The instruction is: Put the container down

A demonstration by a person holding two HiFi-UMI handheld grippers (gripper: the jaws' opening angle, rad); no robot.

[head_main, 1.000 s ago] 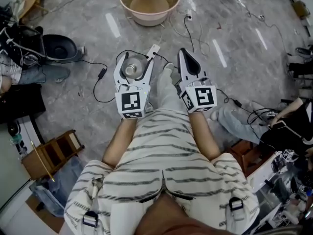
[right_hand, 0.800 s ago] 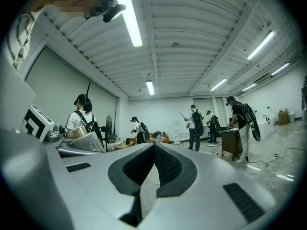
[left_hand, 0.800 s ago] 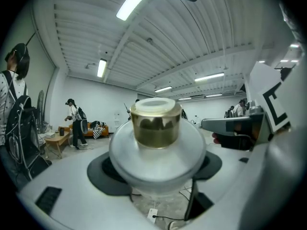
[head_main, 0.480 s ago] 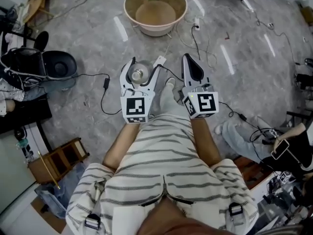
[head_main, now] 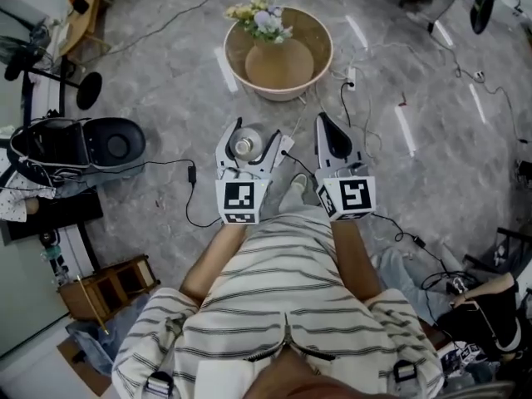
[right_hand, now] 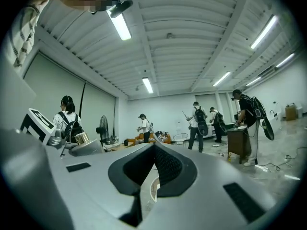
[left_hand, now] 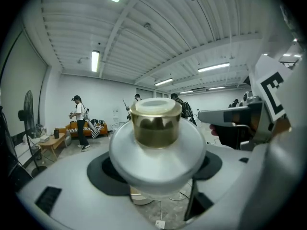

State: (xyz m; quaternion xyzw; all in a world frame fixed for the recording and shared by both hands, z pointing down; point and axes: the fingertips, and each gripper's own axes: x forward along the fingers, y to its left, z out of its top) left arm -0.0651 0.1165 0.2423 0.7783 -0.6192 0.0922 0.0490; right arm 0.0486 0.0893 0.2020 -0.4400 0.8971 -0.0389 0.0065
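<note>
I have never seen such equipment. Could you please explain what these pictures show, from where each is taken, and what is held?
No robot here: a person in a striped shirt holds a two-jaw gripper in each hand. The head view comes from a camera on the person's head, looking down at the grey floor, where a beige basin with flowers and some cables lie. The other two views come from cameras riding on each gripper. The left gripper is closed on a pale round container with a gold neck. The right gripper has its jaws together, with nothing between them.
</note>
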